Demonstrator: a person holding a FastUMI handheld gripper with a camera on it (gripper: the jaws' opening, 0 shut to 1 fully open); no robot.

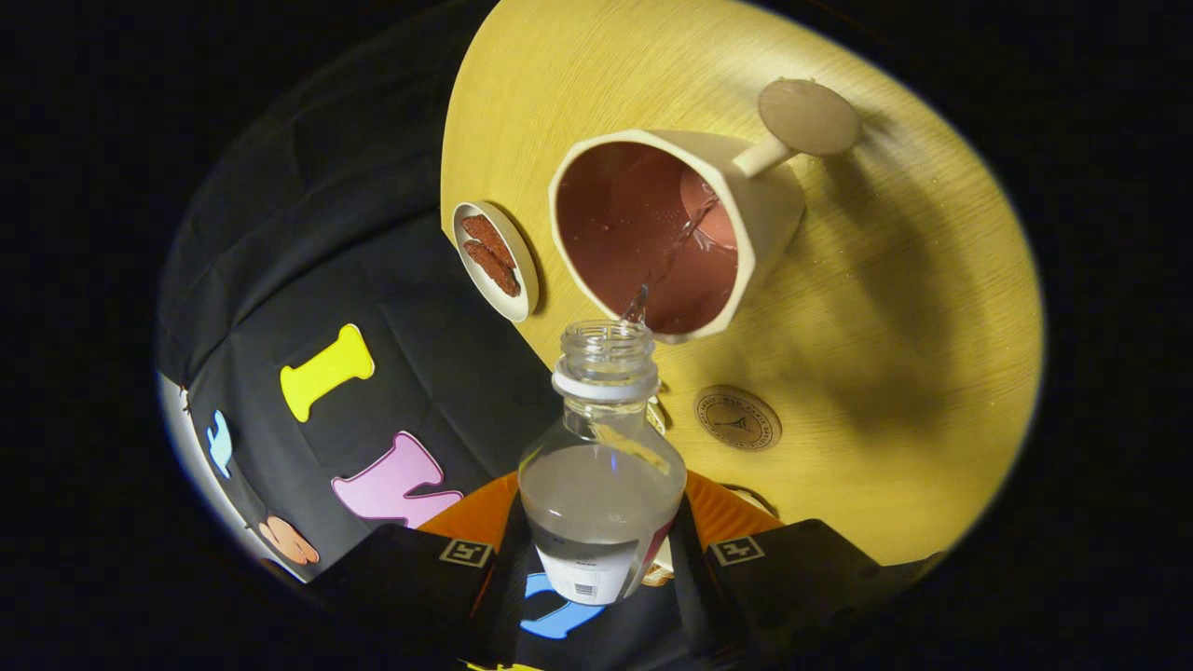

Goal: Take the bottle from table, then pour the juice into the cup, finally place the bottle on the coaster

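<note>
— Two fingers of our gripper [601, 559] press on the bottle [601, 485] from either side, so we have it clamped around its lower body, just above the label. What do we see to the cup's left?

— We see a small dish [496, 262] with brown pieces on it, sitting at the table [895, 373] rim, just left of the cup [676, 228].

— And the cup itself?

— We see it standing on the wooden table, beyond the bottle's mouth. Its inside is reddish, and a thin clear stream [671, 256] runs from the uncapped bottle neck over the cup's near rim into it. The bottle is tipped toward the cup and holds clear liquid in its lower part.

— What lies right of the cup?

— We spot the cup's handle ending in a round disc, pointing away to its right. Nearer us, below and slightly right of the cup, a round coaster [736, 418] lies flat on the table, bare, just beside the bottle's neck.
</note>
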